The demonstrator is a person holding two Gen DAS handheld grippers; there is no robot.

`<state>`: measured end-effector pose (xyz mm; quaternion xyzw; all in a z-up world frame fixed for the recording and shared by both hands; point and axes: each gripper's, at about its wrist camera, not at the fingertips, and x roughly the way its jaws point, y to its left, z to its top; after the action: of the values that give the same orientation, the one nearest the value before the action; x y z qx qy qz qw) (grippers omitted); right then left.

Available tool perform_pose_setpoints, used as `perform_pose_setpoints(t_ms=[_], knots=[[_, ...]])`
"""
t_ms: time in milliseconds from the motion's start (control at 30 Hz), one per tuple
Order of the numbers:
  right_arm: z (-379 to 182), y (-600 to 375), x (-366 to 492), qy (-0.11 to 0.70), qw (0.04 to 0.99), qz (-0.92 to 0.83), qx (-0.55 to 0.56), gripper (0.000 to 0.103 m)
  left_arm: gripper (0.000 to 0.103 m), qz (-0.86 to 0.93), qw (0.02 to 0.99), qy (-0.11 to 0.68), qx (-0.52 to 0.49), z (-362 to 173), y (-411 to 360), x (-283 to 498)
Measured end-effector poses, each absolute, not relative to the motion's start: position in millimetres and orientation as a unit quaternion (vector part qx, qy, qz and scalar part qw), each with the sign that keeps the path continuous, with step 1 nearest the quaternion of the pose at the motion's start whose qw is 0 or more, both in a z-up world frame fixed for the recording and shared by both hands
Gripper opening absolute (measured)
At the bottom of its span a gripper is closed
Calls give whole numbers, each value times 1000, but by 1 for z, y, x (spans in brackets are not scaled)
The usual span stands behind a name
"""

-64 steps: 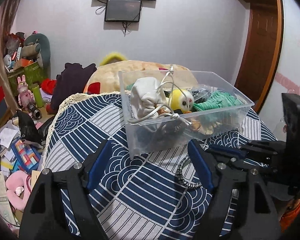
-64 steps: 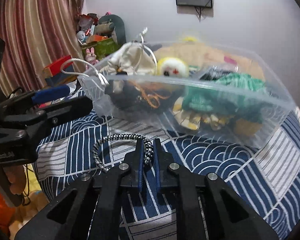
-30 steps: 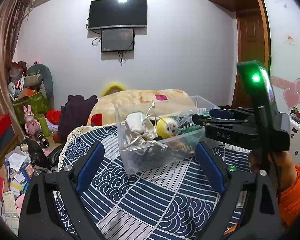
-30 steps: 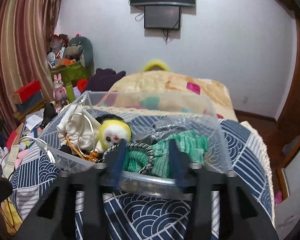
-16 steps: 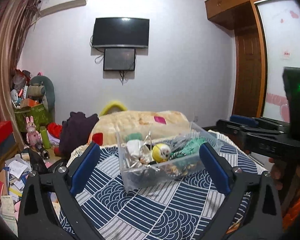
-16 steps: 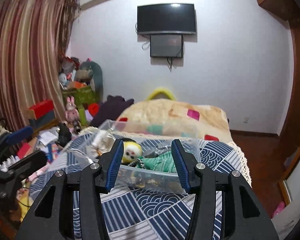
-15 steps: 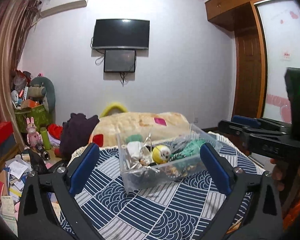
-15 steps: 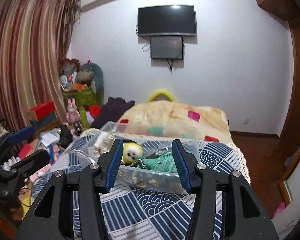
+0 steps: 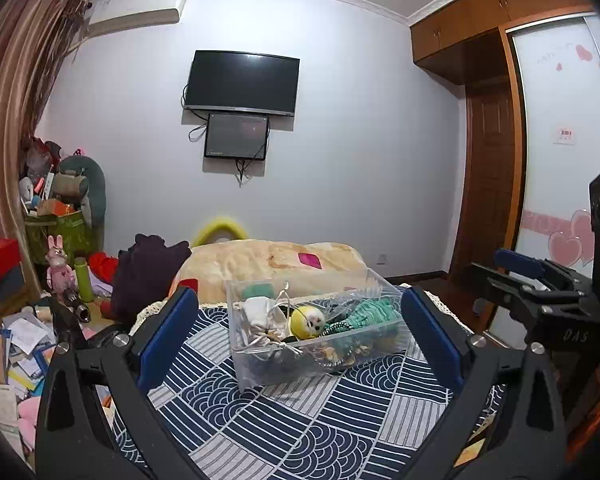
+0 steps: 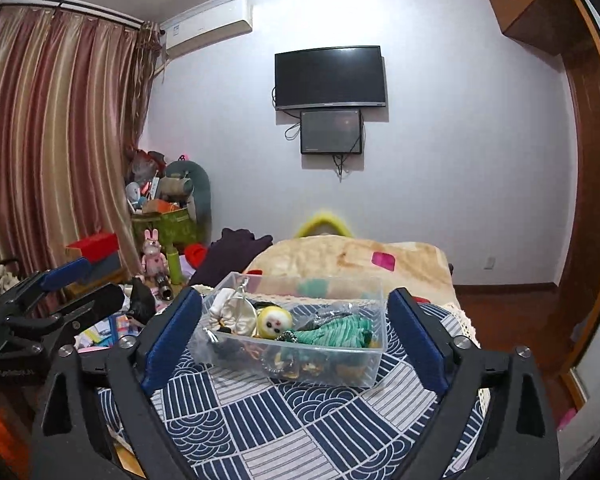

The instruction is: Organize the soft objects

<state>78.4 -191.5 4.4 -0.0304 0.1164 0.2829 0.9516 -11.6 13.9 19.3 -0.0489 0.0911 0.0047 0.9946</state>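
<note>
Before you a patterned blue cloth [image 9: 284, 432] covers the table, with the clear bin [image 9: 300, 372] of soft toys resting on it. Your left gripper [image 9: 300, 332] and right gripper [image 10: 294, 328] both hang with jaws wide apart, empty.

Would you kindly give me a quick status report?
Left gripper open, empty. Right gripper open, empty. Soft items sit in clear bin. Nothing blocking.

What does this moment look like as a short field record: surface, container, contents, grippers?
surface: blue and white patterned cloth
container: clear plastic bin, upright on the cloth
contents: yellow plush ball, green knit item, white pouch, speckled cord
left gripper: open, empty, back from the bin
right gripper: open, empty, back from the bin
</note>
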Motion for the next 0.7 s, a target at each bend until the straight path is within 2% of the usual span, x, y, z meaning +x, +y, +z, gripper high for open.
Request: perform_pose_setpoints(t_ms=[700], knots=[[-4,-198,74,111,954,277,-25,100,103,10,992,104,-65,13,23,-6]])
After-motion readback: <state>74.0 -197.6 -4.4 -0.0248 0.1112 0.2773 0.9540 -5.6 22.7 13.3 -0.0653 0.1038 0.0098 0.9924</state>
